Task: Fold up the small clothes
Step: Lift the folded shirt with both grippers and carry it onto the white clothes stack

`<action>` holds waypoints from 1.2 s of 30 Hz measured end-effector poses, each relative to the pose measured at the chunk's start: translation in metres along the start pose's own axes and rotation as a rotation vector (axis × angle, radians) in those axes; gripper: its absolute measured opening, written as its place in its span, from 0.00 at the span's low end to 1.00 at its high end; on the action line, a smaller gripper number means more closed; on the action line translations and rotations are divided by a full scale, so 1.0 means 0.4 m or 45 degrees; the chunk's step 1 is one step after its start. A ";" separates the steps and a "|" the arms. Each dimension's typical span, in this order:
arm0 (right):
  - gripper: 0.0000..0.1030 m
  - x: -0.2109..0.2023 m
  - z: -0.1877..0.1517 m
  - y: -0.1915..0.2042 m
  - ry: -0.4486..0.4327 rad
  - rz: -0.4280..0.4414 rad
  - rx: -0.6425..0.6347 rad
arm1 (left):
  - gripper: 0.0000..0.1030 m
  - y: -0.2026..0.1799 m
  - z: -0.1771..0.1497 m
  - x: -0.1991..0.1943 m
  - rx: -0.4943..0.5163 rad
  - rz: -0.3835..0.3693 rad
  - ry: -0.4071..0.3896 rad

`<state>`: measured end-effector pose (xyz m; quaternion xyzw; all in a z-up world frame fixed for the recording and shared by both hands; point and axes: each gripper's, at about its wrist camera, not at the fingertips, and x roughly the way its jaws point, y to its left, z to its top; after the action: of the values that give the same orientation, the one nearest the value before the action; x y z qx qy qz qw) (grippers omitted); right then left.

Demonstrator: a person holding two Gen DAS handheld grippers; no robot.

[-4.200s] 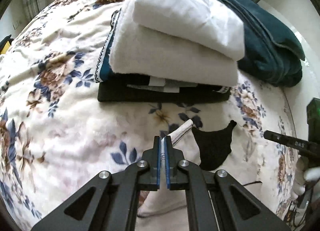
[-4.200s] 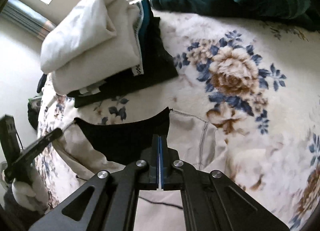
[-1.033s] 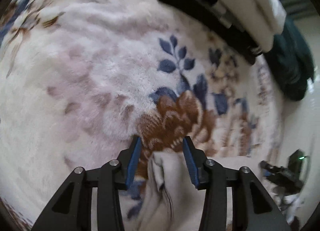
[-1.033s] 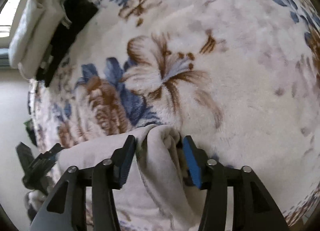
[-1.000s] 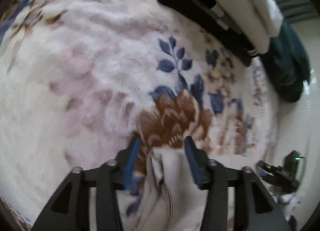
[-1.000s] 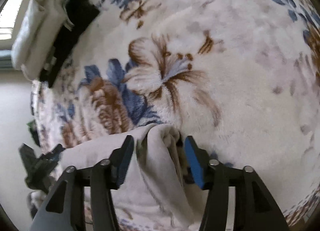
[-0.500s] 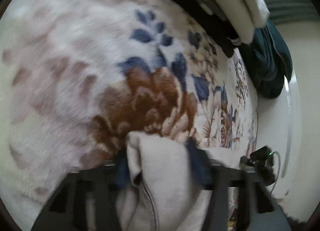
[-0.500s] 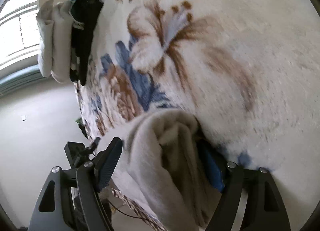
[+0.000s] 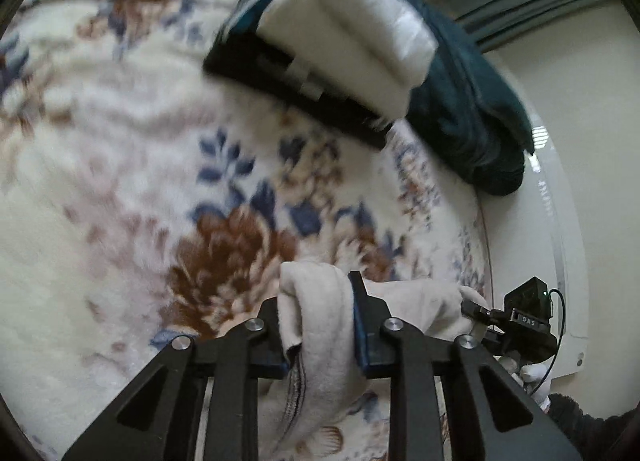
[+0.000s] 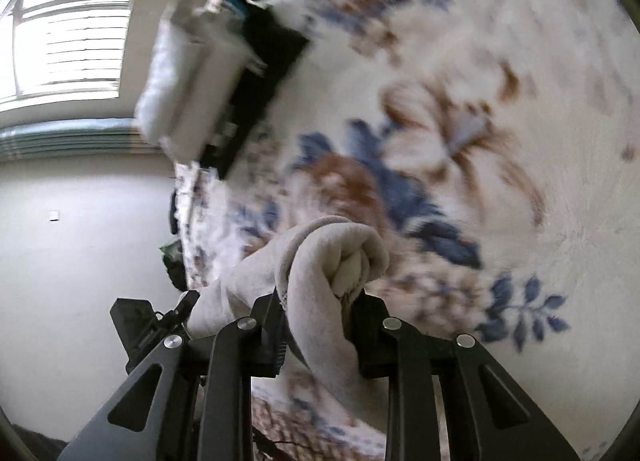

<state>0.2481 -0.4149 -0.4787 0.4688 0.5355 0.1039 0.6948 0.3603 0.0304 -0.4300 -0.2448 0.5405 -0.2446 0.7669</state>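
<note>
A cream garment (image 9: 320, 325) is bunched between the jaws of my left gripper (image 9: 318, 301), which is shut on it and holds it above the floral blanket (image 9: 120, 181). The same garment (image 10: 324, 269) is bunched in my right gripper (image 10: 320, 301), also shut on it. The cloth stretches between the two grippers. The right gripper shows at the right of the left wrist view (image 9: 480, 311), and the left gripper at the lower left of the right wrist view (image 10: 180, 311).
A stack of folded clothes (image 9: 344, 33), white on top of black, lies at the far side of the bed. A dark teal garment (image 9: 472, 113) lies beside it. The stack also shows in the right wrist view (image 10: 200, 73). A wall and window stand beyond.
Both grippers have closed on the bunched garment edge and lifted it off the blanket. Both views have swung up, bringing the stack back into sight.
</note>
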 end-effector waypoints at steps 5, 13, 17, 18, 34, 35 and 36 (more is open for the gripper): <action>0.26 -0.079 0.048 0.194 -0.066 0.036 -0.090 | 0.19 -0.100 0.132 -0.131 0.052 -0.034 -0.119; 0.26 -0.123 0.307 0.513 -0.123 0.048 -0.251 | 0.19 -0.229 0.512 -0.215 0.168 -0.026 -0.228; 0.26 -0.065 0.486 0.625 -0.160 0.042 -0.278 | 0.19 -0.222 0.699 -0.166 0.175 0.011 -0.229; 0.26 -0.044 0.528 0.644 -0.159 0.046 -0.279 | 0.19 -0.212 0.747 -0.146 0.169 0.024 -0.227; 0.26 0.334 0.973 0.665 -0.157 -0.270 -0.277 | 0.23 0.062 1.064 0.247 0.003 0.178 0.014; 0.28 0.341 0.973 0.665 -0.158 -0.278 -0.285 | 0.25 0.063 1.069 0.247 -0.008 0.181 0.014; 0.31 0.346 0.976 0.664 -0.160 -0.293 -0.281 | 0.26 0.057 1.072 0.239 -0.024 0.184 0.009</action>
<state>0.7276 -0.3929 -0.3707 0.3310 0.5265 0.0524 0.7813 0.7981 0.0342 -0.3856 -0.2115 0.5617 -0.1843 0.7783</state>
